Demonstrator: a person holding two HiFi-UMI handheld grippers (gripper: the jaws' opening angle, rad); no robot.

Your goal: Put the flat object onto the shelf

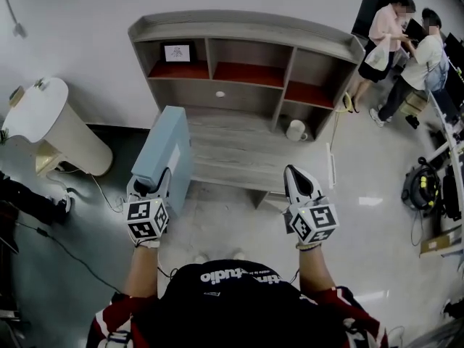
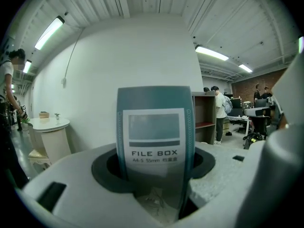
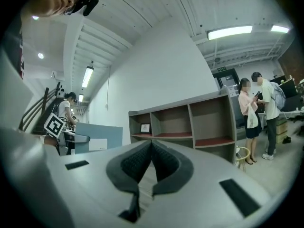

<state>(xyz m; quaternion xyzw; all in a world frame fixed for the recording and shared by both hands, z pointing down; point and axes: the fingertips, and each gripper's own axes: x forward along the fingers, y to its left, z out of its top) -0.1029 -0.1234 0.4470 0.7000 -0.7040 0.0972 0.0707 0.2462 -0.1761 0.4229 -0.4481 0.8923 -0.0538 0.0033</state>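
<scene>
1. The left tool (image 1: 155, 185) is clamped on the lower end of the blue-grey file box (image 1: 164, 149). The box stands upright in its jaws at the left end of the shelf (image 1: 239, 22), not yet set on it.
2. The right tool (image 1: 299, 182) hangs empty, jaws pressed together, in front of the shelf's wide lower ledge.
3. To my eye, the box should be lifted over the ledge's front edge and seated flat before the grip is released.
4. It should stay clear of the white mug (image 1: 296, 130) in the lower right compartment. The tall box might tip, so the right tool could steady it.
</scene>
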